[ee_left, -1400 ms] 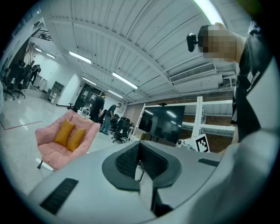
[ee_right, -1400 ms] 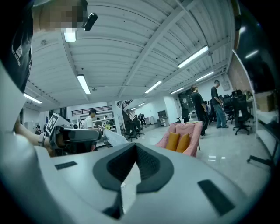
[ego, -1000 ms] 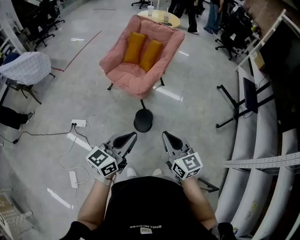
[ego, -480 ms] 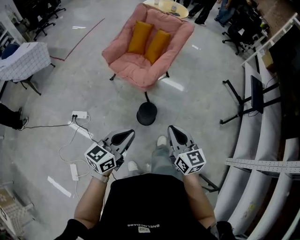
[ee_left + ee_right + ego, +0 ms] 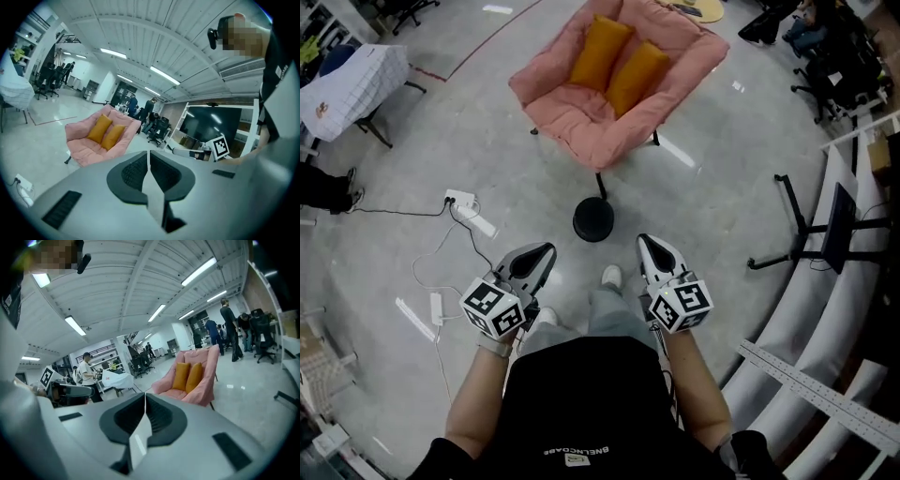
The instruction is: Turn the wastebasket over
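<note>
A small round black wastebasket (image 5: 593,219) stands on the grey floor just in front of the pink chair (image 5: 614,89). My left gripper (image 5: 546,249) is held a little short of it on the left, jaws shut with nothing between them. My right gripper (image 5: 643,240) hovers to its right, also shut and empty. Both point forward toward the chair. The left gripper view shows the shut left gripper (image 5: 148,152) and the right gripper view the shut right gripper (image 5: 145,394); the basket is hidden below the jaws in both.
The pink chair holds two orange cushions (image 5: 619,58). A power strip with white cables (image 5: 459,199) lies on the floor at left. A cloth-covered table (image 5: 352,80) stands far left, a black monitor stand (image 5: 825,234) at right. My shoe (image 5: 611,276) is just behind the basket.
I have stepped forward: the chair and basket have come closer. Both grippers, still shut, have sunk and now flank the basket more closely.
</note>
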{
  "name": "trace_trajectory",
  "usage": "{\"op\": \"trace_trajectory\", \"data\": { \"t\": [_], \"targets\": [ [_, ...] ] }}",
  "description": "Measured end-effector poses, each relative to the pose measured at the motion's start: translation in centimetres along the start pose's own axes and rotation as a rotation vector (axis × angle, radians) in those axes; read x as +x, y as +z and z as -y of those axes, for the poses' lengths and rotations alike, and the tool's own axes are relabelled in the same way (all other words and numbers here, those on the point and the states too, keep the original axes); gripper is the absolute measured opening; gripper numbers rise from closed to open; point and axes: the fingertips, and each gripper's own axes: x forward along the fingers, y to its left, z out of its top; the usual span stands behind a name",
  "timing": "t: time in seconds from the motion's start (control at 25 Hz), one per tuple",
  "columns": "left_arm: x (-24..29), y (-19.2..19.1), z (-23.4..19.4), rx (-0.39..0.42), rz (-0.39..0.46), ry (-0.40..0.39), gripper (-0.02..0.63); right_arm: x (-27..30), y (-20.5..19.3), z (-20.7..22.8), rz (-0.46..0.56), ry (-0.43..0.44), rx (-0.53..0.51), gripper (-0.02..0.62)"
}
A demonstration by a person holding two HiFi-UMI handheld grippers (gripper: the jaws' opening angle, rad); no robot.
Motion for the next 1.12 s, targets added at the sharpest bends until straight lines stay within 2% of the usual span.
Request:
{"op": "trace_trajectory", "data": {
  "t": [0.12,0.32,0.44,0.56,0.68,0.8,1.0,1.12],
  "targets": [
    [2.6,-1.1,-0.8,-0.063,-0.001,0.072,0.015,1.7,-1.3,2.2,-0.069,0.059,0.016,0.012],
    [6.2,-3.9,-3.7,-0.141,-0.031,0.156,0.017,5.3,-4.6,5.4,-0.192,0.11,0.033,0.014],
    [7.5,-6.4,-5.9,-0.197,-0.053,0.194,0.02,7.6,-6.8,6.9,-0.268,0.147,0.047,0.018],
    [8.9,-9.5,-8.4,-0.248,-0.081,0.238,0.051,10.1,-9.5,9.0,-0.34,0.161,0.053,0.038],
    [10.5,-13.1,-11.5,-0.299,-0.103,0.282,0.126,12.9,-13.1,11.5,-0.413,0.165,0.054,0.08],
    [12.4,-17.1,-14.6,-0.344,-0.131,0.302,0.166,15.9,-17.3,13.9,-0.489,0.172,0.054,0.121],
    [15.2,-24.5,-19.7,-0.411,-0.185,0.328,0.198,20.4,-25.4,17.1,-0.626,0.195,0.053,0.17],
    [16.7,-29.1,-22.9,-0.479,-0.2,0.328,0.204,23.0,-30.4,19.1,-0.693,0.2,0.063,0.195]
  ]
}}
